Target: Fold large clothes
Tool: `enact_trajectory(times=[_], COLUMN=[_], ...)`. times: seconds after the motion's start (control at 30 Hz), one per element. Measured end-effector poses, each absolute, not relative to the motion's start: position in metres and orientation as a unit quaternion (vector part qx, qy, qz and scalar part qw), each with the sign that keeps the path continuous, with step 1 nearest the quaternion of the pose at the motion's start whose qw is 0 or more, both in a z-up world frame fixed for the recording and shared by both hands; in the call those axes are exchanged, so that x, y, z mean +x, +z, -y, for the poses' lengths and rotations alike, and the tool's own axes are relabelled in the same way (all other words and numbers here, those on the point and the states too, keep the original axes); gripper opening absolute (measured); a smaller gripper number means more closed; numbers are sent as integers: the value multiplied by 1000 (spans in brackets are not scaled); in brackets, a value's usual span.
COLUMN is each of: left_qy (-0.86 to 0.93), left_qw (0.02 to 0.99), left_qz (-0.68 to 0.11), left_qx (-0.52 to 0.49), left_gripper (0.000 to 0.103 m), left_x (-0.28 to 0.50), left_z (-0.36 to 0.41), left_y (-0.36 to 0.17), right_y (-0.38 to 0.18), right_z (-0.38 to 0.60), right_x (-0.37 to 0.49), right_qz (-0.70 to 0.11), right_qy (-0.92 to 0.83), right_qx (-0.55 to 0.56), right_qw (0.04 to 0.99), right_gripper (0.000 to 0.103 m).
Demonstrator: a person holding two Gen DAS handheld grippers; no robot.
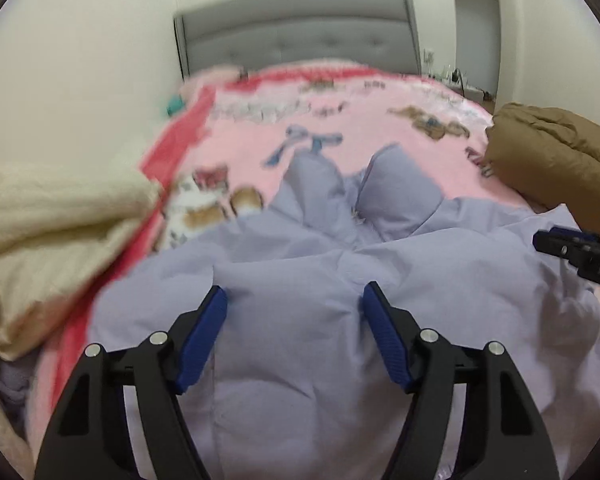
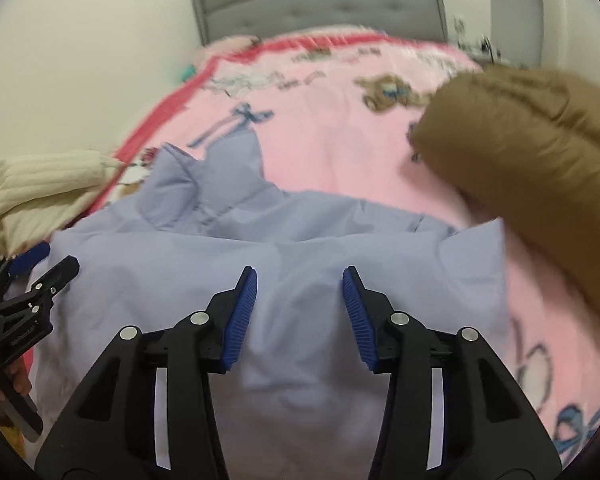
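Observation:
A lavender padded jacket (image 1: 300,264) lies spread on the pink printed blanket (image 1: 372,120) of a bed, collar toward the headboard. My left gripper (image 1: 294,304) is open just above the jacket's near part, holding nothing. My right gripper (image 2: 299,284) is open over the jacket (image 2: 284,240) in the right wrist view, also empty. The right gripper shows at the right edge of the left wrist view (image 1: 580,252). The left gripper shows at the left edge of the right wrist view (image 2: 28,284).
A brown padded garment (image 2: 532,140) lies bunched on the right of the bed, shown too in the left view (image 1: 556,160). A cream knitted garment (image 1: 52,232) lies at the left edge. A grey headboard (image 1: 300,36) stands against the wall.

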State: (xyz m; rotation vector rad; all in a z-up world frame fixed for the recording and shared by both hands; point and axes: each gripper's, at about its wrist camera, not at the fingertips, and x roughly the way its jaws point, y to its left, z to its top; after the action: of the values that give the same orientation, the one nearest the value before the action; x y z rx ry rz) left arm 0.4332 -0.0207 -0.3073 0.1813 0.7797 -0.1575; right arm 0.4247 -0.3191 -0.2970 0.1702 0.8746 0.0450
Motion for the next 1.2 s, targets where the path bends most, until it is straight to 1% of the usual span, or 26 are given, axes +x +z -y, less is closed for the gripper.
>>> enact_trajectory(times=[0.2,0.4,0.53,0.6,0.67,0.73,0.8,0.9,1.0,1.07,1.13,1.2], left_qy=[-88,-83,-82,-80,-74,-75,-86,-100,-98,-103,-102,-106], left_qw=[901,898,899,901,912,925,932,922,912,907,903,901], left_qz=[-415,-426,-425,-420,-394,-363,-342,-363,-388,-400,-413,-415], left_qx=[87,65,73,76,84,85,80,87,92,79,70,70], left_gripper=[70,70,70,70,70,70,70,70,70,72,76,77], left_x=[447,453,450,448,436,419,401,383,381,385,392,395], left_z=[17,16,19,19,18,16,13,14,13,10,8,8], left_y=[-330,-345,-346,-341,-325,-311,-302,-312,-333,-339,-344,-347], right_y=[-330,-341,-344,-336,-321,-302,-291,-295,-315,-327,-333,-339], right_z=[291,293,290,290,293,298,296,282,267,264,268,274], right_x=[431,435,435,435,425,404,386,372,371,372,377,382], right_qz=[-459,-462,-462,-455,-433,-390,-369,-382,-413,-417,-424,-433], right_qy=[8,12,8,3,11,39,58,76,73,70,69,74], right_qx=[-6,-4,-18,-16,9,52,69,49,8,-6,9,31], right_qw=[889,887,887,890,901,919,925,920,908,906,903,898], right_gripper=[44,44,44,44,46,57,58,58,57,60,62,64])
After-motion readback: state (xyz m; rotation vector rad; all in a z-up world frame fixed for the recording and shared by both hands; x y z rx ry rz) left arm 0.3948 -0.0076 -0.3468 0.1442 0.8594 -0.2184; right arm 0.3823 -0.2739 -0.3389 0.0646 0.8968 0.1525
